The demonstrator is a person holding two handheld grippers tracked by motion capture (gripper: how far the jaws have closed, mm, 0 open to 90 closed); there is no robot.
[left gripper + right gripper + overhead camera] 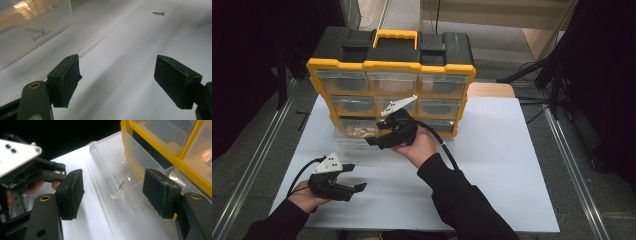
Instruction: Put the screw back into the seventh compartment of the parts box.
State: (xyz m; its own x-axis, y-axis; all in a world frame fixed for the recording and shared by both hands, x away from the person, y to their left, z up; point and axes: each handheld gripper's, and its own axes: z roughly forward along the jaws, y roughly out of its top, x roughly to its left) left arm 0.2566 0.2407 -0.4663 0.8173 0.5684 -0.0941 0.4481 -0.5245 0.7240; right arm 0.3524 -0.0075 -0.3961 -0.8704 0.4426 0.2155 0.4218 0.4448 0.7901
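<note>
**Three cameras, one table**

The high view looks forward and down over the white table (492, 165) toward the yellow organizer (392, 95). The left gripper view skims low and close across the tabletop. The right gripper view sits close to the clear drawer (112, 177), which the left gripper view shares.
</note>
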